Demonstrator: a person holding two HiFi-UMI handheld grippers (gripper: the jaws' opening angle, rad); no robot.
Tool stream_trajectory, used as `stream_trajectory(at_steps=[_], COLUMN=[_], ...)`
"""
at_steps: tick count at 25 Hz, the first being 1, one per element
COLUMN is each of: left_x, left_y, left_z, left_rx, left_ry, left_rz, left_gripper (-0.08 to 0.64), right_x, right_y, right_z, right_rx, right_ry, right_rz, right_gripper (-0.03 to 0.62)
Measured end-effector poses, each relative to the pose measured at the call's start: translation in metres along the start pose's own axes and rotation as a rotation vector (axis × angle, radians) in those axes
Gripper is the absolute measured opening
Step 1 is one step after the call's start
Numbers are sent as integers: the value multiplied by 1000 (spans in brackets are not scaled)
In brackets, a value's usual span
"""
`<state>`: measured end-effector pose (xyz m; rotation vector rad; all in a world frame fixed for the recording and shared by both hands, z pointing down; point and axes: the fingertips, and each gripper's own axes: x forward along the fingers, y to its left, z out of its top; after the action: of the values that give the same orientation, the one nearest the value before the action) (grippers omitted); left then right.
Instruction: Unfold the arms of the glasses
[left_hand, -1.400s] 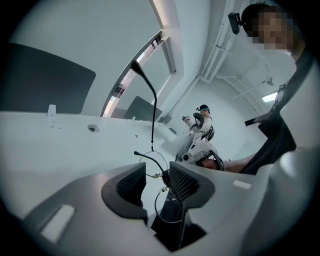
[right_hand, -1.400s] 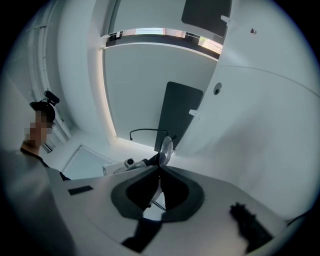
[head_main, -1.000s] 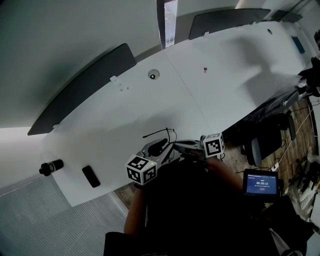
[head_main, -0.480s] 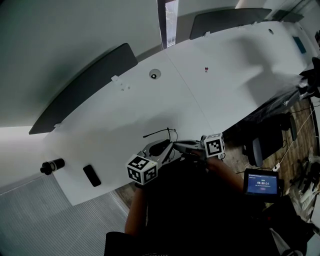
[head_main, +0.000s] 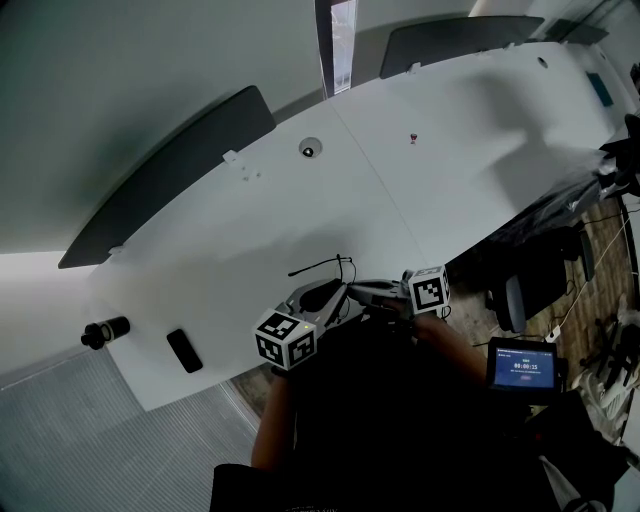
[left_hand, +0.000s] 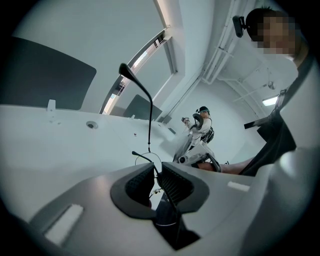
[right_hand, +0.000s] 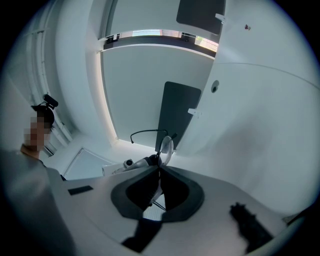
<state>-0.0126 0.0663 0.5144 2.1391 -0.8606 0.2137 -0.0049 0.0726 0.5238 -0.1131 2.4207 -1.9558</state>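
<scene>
As both tools meet over the near edge of the white table (head_main: 450, 150), the person holds the glasses (head_main: 343, 270) between them. The right gripper (right_hand: 160, 172) is clamped on the frame beside a lens, while the left gripper (left_hand: 158, 175), its jaws having just closed in, pinches the thin arm (left_hand: 144, 159). Done well, the next swing should be slow and outward about the hinge, right side steady, grip light enough to spare the wire.
</scene>
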Motion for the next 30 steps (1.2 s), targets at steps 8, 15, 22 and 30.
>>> stream_trajectory(at_steps=[8, 15, 22, 30], left_x=[-5, -5, -4, -16], left_y=[2, 3, 3, 10], left_z=[6, 5, 6, 24], left_rx=[-4, -9, -11, 68], left_ry=[-12, -17, -15, -36], left_rz=[7, 11, 11, 92], left_gripper=[51, 49, 48, 133], right_x=[0, -1, -1, -1], right_y=[-2, -3, -2, -4], right_z=[2, 0, 2, 0], right_rx=[-7, 9, 1, -14], right_ry=[-5, -6, -12, 10], right_rz=[-4, -12, -9, -31], right_gripper=[18, 18, 18, 18])
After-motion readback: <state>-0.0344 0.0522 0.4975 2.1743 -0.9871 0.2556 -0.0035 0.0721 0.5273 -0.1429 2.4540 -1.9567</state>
